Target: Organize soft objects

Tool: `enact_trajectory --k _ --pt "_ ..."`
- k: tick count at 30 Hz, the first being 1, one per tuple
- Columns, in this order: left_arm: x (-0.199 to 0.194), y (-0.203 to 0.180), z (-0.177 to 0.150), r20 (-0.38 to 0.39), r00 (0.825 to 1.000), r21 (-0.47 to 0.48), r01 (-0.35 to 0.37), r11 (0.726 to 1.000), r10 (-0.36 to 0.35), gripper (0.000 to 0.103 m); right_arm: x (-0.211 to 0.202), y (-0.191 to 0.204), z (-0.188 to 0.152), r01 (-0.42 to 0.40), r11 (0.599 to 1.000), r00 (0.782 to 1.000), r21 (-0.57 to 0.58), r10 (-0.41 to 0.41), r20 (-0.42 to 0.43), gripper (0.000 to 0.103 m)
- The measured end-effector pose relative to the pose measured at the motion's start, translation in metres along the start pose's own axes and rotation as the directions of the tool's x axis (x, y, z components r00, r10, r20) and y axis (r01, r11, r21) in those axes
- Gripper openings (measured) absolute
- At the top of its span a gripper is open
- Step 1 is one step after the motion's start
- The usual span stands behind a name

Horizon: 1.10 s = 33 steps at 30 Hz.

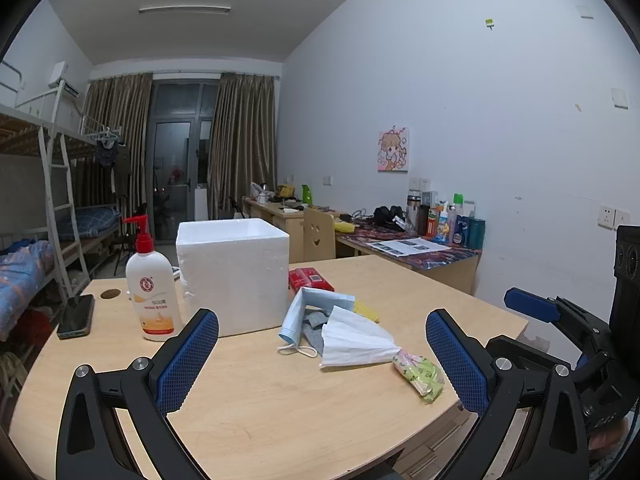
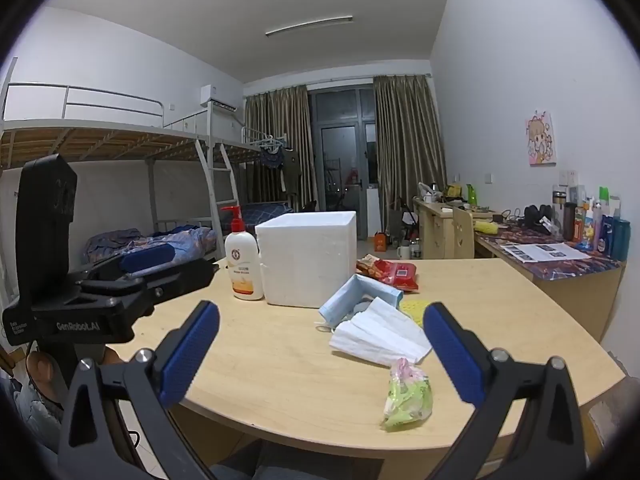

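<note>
Left wrist view: we hold the left gripper (image 1: 322, 360) and right gripper (image 2: 321, 350) spread wide and empty, because the face masks (image 1: 352, 338) wait beside the foam box (image 1: 234, 276).

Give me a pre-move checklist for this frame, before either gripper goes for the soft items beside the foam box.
1. Left gripper open with nothing between its pads: ok.
2. Right gripper open with nothing between its pads: ok.
3. Soft pile in reach: white mask lies on blue mask, grey cloth tucked under both: ok, but they overlap, so one may drag another.
4. Green packet apart from the pile, near the table edge: ok.
5. Foam box ready to take items: cannot tell, its top is not visible.
6. Lotion bottle upright beside the box, clear of the pile: ok.
</note>
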<state>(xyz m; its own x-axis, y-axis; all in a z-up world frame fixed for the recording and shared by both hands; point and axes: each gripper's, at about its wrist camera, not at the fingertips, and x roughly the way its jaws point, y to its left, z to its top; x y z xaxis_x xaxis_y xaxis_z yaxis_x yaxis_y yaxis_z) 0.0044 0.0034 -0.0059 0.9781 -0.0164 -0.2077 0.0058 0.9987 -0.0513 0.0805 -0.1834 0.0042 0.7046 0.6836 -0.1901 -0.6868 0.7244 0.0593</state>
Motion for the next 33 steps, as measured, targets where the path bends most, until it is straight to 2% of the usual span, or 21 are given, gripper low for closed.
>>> enact_trajectory --k 33 --pt "-0.0001 -0.0030 0.0000 -0.004 1.000 0.005 0.001 1.000 -0.001 0.103 -0.0002 0.0009 -0.0020 -0.001 1.000 1.000 0.002 0.001 0.002 0.103"
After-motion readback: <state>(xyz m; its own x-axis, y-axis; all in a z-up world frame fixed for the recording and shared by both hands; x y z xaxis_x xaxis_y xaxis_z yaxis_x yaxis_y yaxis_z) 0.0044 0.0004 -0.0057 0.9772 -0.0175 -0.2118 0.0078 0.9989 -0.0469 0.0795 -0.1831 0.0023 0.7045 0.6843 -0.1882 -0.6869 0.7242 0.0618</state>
